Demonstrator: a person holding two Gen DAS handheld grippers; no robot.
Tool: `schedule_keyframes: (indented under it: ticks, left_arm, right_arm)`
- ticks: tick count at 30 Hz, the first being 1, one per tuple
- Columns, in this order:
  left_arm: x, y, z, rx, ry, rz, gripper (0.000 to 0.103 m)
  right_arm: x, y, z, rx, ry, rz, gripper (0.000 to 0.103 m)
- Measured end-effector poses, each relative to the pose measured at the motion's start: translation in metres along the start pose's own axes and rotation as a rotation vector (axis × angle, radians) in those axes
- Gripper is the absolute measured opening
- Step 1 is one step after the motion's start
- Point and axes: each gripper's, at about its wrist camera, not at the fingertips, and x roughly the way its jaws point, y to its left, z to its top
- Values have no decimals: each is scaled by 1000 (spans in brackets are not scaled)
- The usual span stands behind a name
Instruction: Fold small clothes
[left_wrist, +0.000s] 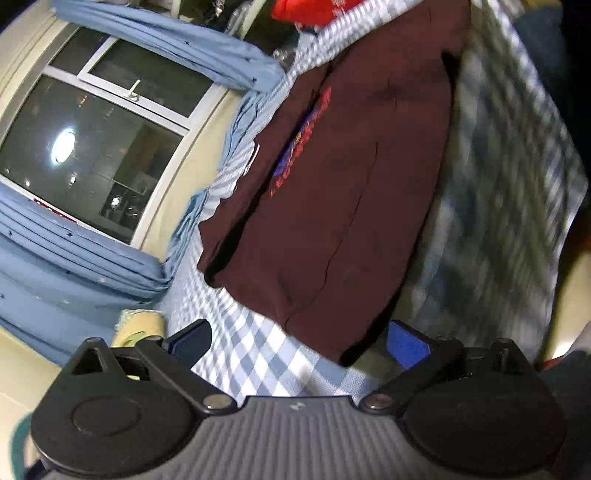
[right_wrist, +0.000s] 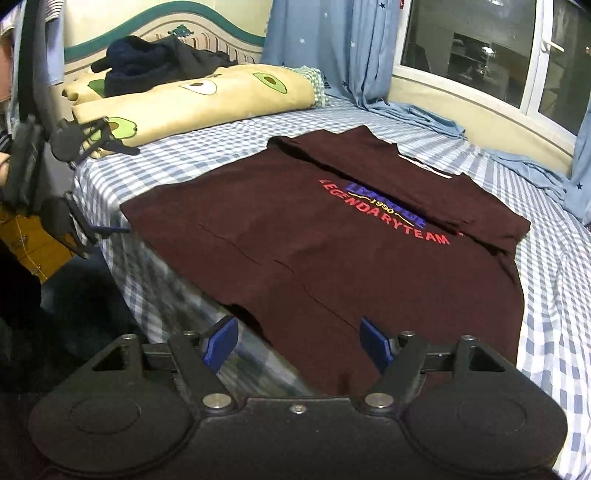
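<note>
A dark maroon T-shirt (right_wrist: 332, 236) with red and blue lettering lies flat on the blue-and-white checked bed sheet (right_wrist: 546, 280), one sleeve side folded over across the print. My right gripper (right_wrist: 299, 343) is open and empty, just above the shirt's near hem at the bed's front edge. My left gripper (left_wrist: 295, 343) is open and empty, over the sheet at one corner of the shirt (left_wrist: 347, 192). The left gripper also shows in the right wrist view (right_wrist: 125, 188) at the far left, beside the bed's left edge.
A cream avocado-print quilt (right_wrist: 192, 103) with dark clothes (right_wrist: 155, 62) on top lies at the headboard end. Blue curtains (right_wrist: 332, 48) and a window (right_wrist: 480, 48) line the far side. A red item (left_wrist: 306, 11) lies past the shirt. The bed edge drops off to the floor at left.
</note>
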Motion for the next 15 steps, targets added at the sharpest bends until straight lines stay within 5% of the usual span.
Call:
schedule_keyframes:
  ticks: [4,9,12,15]
  left_arm:
    - [5,-22,-7,140,-10,63,103]
    - [-4,-28,7,88,-70,154,103]
    - [10,-31,14,120,36,124,103]
    - [13,-43,6,207,37,142,103]
  right_arm:
    - [-11,-3,-1,10,-18,-25,77]
    - [-21,-19,-8,104,-31,-58,78]
    - [-22,-26,-12,140,-24,-84,78]
    - [-25,-31,-14,157,-30,-89,78]
